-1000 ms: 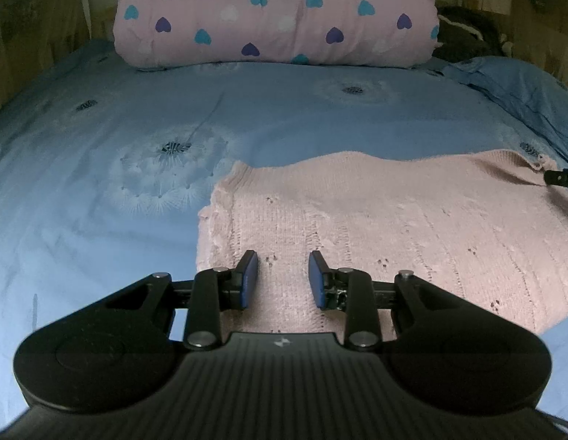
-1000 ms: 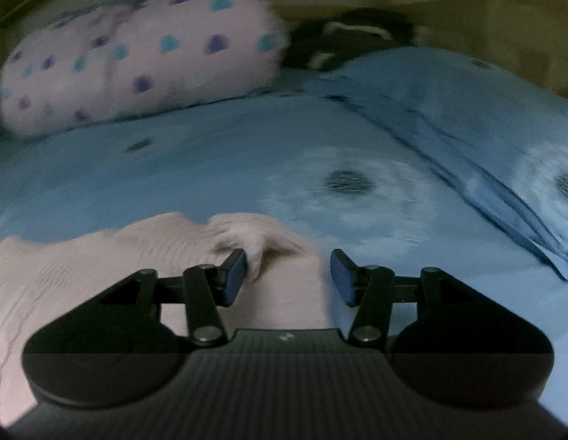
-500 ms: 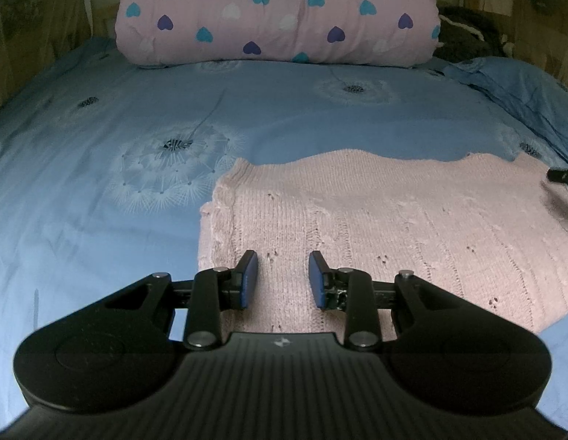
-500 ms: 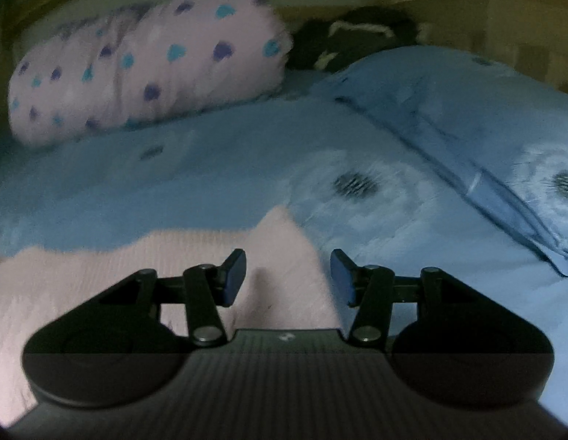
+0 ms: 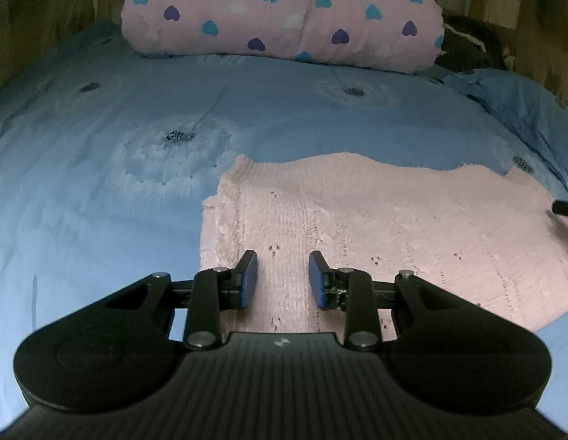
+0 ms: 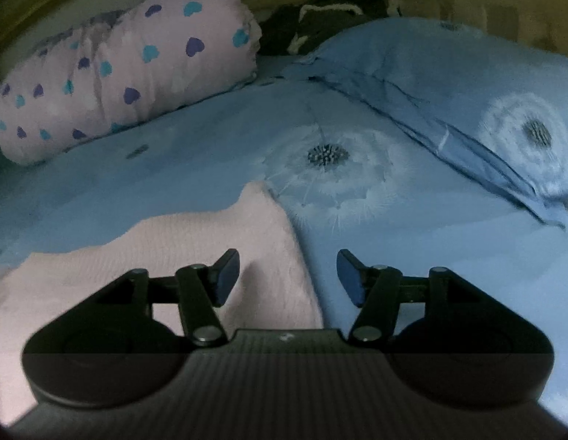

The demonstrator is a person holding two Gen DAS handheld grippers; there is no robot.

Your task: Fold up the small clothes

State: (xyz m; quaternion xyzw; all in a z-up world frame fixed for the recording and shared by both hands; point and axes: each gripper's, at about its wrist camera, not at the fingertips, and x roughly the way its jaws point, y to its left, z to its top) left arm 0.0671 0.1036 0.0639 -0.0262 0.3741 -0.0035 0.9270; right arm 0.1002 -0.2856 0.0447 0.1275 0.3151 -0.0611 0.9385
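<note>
**Both grippers parted over one pink knit on the bed**

Left gripper (image 5: 282, 280) hangs low over the near left part of the pink knit garment (image 5: 386, 227), its two blue-padded fingers (image 5: 249, 278) standing apart with knit fabric showing in the gap and nothing pinched between them. Whether the pads touch the cloth cannot be told. The right gripper (image 6: 287, 275) is spread wider still, straddling the garment's right edge: its left finger sits over pink knit, its right finger over bare sheet, and it holds nothing.

One garment is in sight. It lies flat on the blue bedsheet (image 5: 100, 190), in the near half of the bed, with its long axis running side to side across the left wrist view. Its knit ribs and rows of small eyelet holes run from the near edge toward the far edge. The far edge is wavy, and the far right corner (image 6: 256, 192) rises to a point aimed at the head of the bed.

One pink rolled quilt with heart prints (image 5: 284, 14) lies across the head of the bed, well apart from the garment. One blue pillow (image 6: 467, 84) with the same dandelion print as the sheet lies to the right, and a dark bundle (image 6: 320, 11) sits behind it.
</note>
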